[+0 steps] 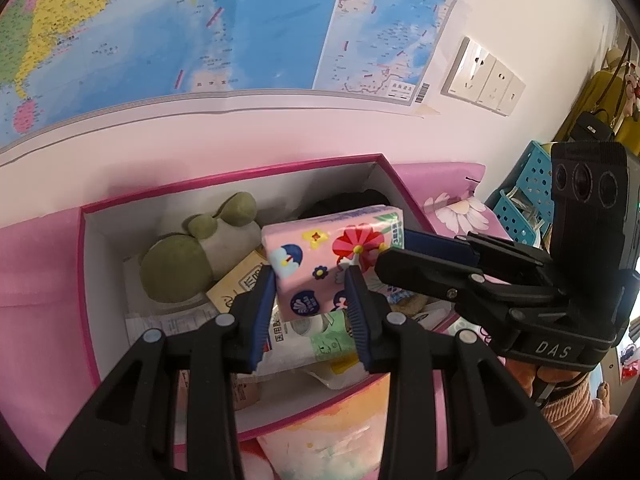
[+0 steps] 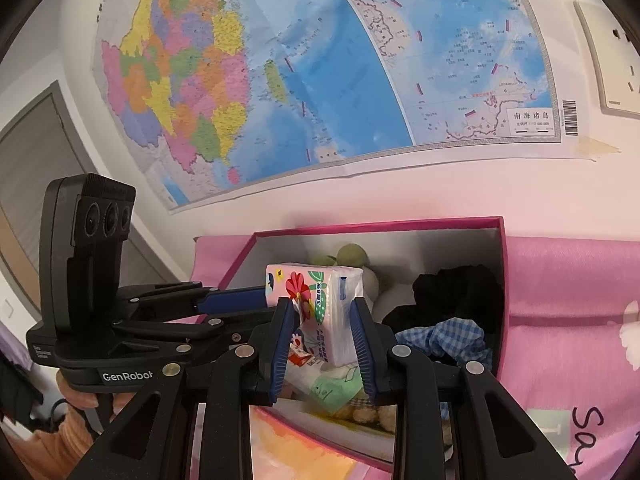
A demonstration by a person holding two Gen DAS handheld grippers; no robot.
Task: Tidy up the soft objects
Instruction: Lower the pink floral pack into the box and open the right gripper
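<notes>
The left gripper (image 1: pixel 312 276), nearest its own camera, has its blue-padded black fingers (image 1: pixel 264 300) pinching a pink plastic-wrapped tissue pack printed with flowers and umbrellas (image 1: pixel 328 256). The right gripper (image 2: pixel 324 312) clamps the same pack (image 2: pixel 316 300) from the other side, so both hold it at once, lifted over the open box with its lower edge hanging above the clutter inside.

That magenta-rimmed cardboard box with white inner walls (image 1: pixel 86 280) sits on a pink flowered cloth (image 1: pixel 40 256) against a white wall, under a large coloured paper wall map (image 1: pixel 160 28). Inside, at the far left corner in the left view, lies an olive-green and grey plush toy (image 1: pixel 192 248); a black fabric bundle (image 2: pixel 452 292) fills the far right corner, with a blue-and-white checked scrunchie (image 2: pixel 448 340) just in front of it. Beneath the held pack rest a pale green packet (image 1: pixel 332 340) and a tan printed card (image 1: pixel 240 284) — both partly hidden by the fingers.
</notes>
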